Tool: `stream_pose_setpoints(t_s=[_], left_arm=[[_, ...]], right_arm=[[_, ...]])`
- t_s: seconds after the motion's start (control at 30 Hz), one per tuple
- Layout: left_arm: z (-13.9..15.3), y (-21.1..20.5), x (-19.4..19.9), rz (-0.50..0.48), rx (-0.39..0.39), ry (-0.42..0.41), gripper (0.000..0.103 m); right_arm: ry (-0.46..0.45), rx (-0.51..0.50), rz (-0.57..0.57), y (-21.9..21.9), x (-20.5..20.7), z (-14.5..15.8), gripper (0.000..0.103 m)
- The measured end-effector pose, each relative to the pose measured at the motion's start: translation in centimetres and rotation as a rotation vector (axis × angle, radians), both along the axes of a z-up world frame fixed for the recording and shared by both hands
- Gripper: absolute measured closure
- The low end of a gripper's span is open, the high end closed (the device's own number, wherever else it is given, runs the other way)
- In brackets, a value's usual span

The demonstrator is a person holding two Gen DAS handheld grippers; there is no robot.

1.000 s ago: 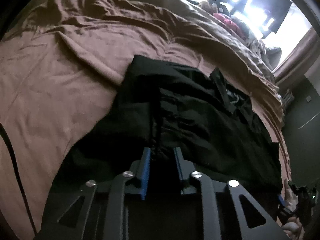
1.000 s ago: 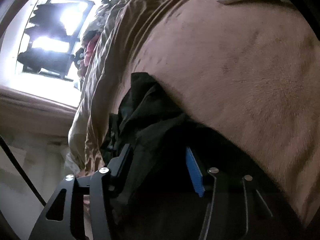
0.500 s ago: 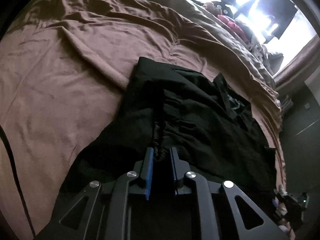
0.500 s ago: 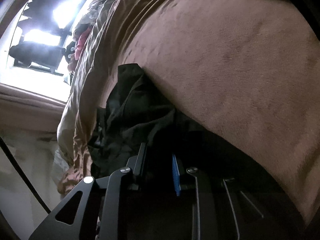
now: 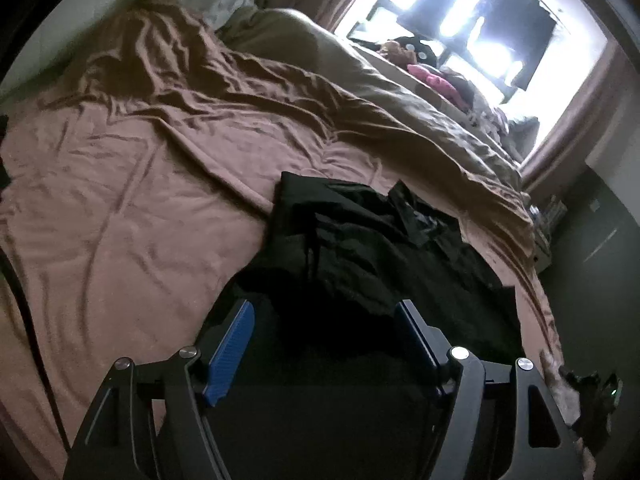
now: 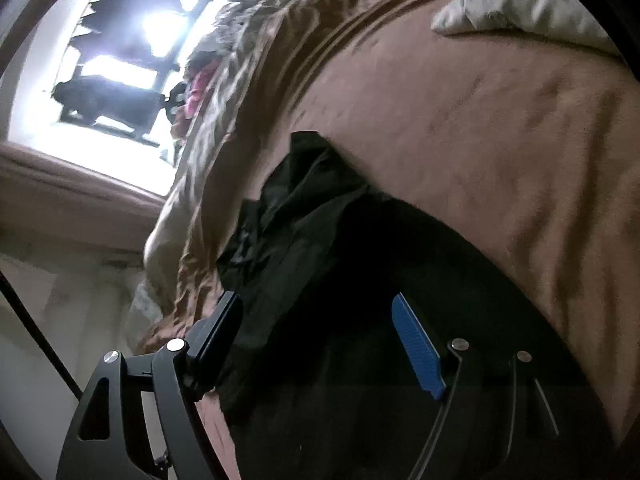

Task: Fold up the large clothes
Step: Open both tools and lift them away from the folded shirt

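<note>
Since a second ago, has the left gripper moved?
Yes. The left gripper has pulled back from the black garment and risen: more of the brown bedspread and the window shows. Its jaws are opening, gripping nothing.

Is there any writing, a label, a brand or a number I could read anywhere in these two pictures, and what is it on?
None can be read.
Black garment on the brown bedspread: a pale patch near its far edge, too blurred to tell if it is print.
Left gripper and right gripper: no markings show.
Window: glare only, no sign.
</note>
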State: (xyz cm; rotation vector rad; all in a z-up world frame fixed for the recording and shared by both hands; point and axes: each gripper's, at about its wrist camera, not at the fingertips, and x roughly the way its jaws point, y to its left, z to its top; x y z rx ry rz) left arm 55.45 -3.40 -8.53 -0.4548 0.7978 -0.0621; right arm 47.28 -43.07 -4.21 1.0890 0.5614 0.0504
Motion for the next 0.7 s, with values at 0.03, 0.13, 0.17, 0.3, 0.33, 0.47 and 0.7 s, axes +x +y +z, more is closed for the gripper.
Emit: stream_pose_setpoints(t_s=[0.03, 0.13, 0.17, 0.3, 0.33, 0.47, 0.7], left_arm=[[0.2, 0.1, -1.2, -0.008, 0.006, -0.011, 0.029], [0.7, 0.7, -3.5, -0.012, 0.008, -0.023, 0.029], [0.9, 1.1, -4.2, -0.008, 0.007, -0.029, 0.029], [2.4, 2.3, -8.0, 0.001, 0.011, -0.076, 0.029], [2.9, 2.7, -9.3, 0.0, 0.021, -0.089, 0.029], [4.2, 3.7, -12.7, -0.017, 0.038, -0.119, 0.029], [6.4, 5.4, -19.1, -0.051, 0.05, -0.128, 0.029]], right_arm=[[-0.01, -0.018, 0.004, 0.1, -0.8, 0.2, 0.027], [-0.037, -0.061, 0.028, 0.5, -3.2, 0.8, 0.027], [-0.046, -0.078, 0.038, 0.7, -4.1, 1.0, 0.027], [-0.082, -0.149, 0.057, 1.6, -8.3, 1.6, 0.027], [-0.088, -0.16, 0.062, 1.8, -9.0, 1.7, 0.026], [-0.142, -0.202, 0.063, 2.4, -13.6, 2.6, 0.023], [-0.162, -0.258, 0.047, 1.7, -21.2, 2.8, 0.018]])
